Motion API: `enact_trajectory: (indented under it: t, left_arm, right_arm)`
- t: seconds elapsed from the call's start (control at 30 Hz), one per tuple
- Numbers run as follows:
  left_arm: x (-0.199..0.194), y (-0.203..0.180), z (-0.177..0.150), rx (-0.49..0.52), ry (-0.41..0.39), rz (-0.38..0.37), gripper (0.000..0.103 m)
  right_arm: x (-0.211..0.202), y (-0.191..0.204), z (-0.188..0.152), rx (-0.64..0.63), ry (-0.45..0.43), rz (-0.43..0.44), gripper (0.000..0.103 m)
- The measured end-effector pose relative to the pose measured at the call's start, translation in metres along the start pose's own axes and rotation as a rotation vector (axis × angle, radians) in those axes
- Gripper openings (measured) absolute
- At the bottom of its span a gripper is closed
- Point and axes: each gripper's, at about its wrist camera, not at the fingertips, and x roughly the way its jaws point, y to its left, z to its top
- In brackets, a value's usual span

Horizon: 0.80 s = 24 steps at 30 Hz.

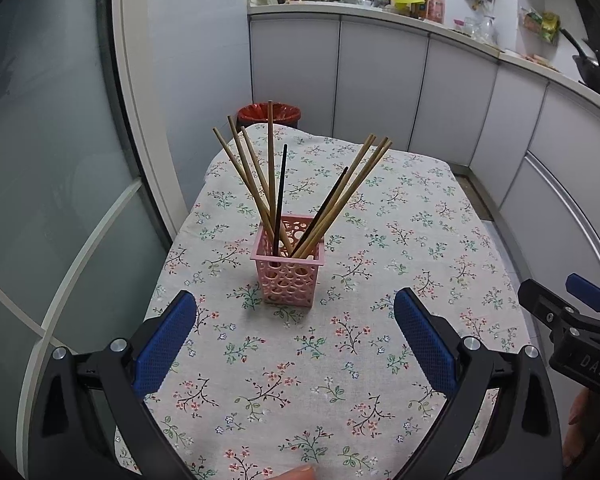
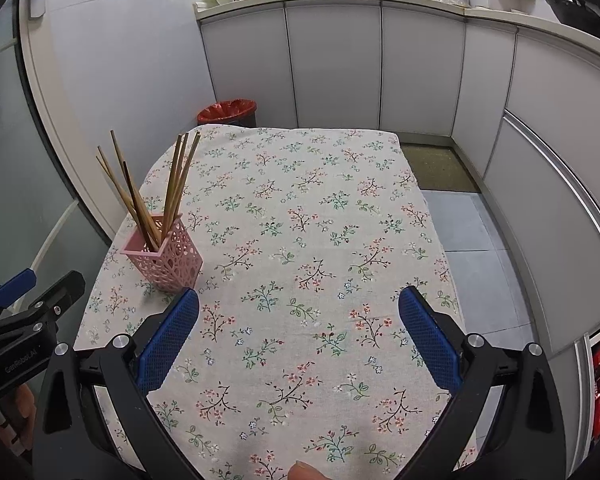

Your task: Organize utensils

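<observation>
left gripper [image 1: 296,332]: jaws wide, empty | right gripper [image 2: 299,330]: jaws wide, empty | pink holder [image 1: 287,270] at 12 o'clock of left, 10 o'clock of right, upright on floral tablecloth [image 2: 308,240] | chopsticks [image 1: 276,196] all standing in holder, none loose in view | progress: looks done, nothing visibly left

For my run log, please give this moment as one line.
chopsticks: all in pink holder | left tool: open, empty | right tool: open, empty
</observation>
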Motion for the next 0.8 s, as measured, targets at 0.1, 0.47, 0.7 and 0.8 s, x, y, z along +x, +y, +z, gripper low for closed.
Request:
enact_trajectory:
  t: [0.1,0.47,0.7,0.8]
  left_arm:
    - [0.0000,-0.0005,-0.0007,0.003,-0.002,0.002,0.096]
    - [-0.0011,0.0000,-0.0011,0.001,-0.008,0.002,0.096]
    - [-0.0025,-0.0013,-0.0018,0.004,-0.011,0.002,0.096]
    - [-0.0028,-0.0026,-0.0022,0.009,-0.011,0.000,0.096]
  right_arm:
    - [-0.0009,0.0001,0.0003,0.000,-0.004,0.000,0.096]
    - [-0.0005,0.0022,-0.0005,0.000,0.002,0.008,0.096]
    - [-0.0027,-0.0018,0.0009,0.019,-0.012,0.009,0.096]
    - [-0.0034,-0.0031,0.0014,0.021,-0.015,0.009,0.096]
